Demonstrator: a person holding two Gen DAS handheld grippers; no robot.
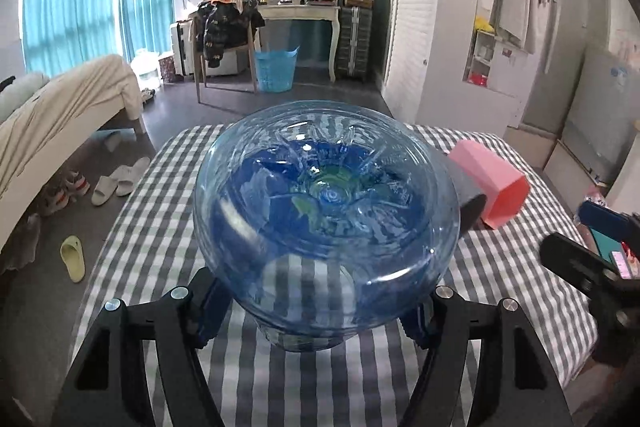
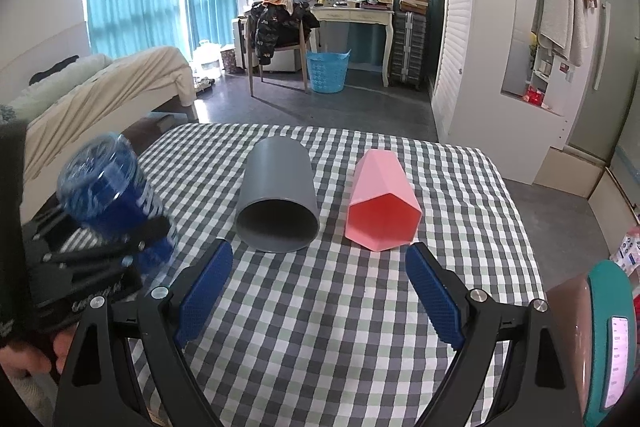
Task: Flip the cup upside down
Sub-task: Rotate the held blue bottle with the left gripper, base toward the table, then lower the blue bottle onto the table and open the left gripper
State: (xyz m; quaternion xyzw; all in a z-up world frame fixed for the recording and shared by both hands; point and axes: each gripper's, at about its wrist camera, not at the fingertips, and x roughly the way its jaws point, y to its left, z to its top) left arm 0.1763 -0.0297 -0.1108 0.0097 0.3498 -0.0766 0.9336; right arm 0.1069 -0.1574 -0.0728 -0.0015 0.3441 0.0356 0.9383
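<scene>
My left gripper (image 1: 316,311) is shut on a clear blue plastic cup (image 1: 326,215), held above the checked table with its ribbed base facing the camera. In the right wrist view that blue cup (image 2: 112,195) is at the far left, tilted, clamped in the left gripper (image 2: 120,239). A grey cup (image 2: 278,199) lies on its side mid-table, mouth toward me. A pink faceted cup (image 2: 382,203) lies on its side to its right. My right gripper (image 2: 320,291) is open and empty, just in front of both cups. The pink cup (image 1: 490,183) also shows in the left wrist view.
The table has a grey-and-white checked cloth (image 2: 320,347). A bed (image 2: 100,87) stands to the left, slippers (image 1: 116,183) lie on the floor. A chair with clothes (image 2: 280,27), a blue basket (image 2: 327,71) and a dressing table (image 2: 352,15) stand at the back. A wardrobe (image 2: 480,67) is right.
</scene>
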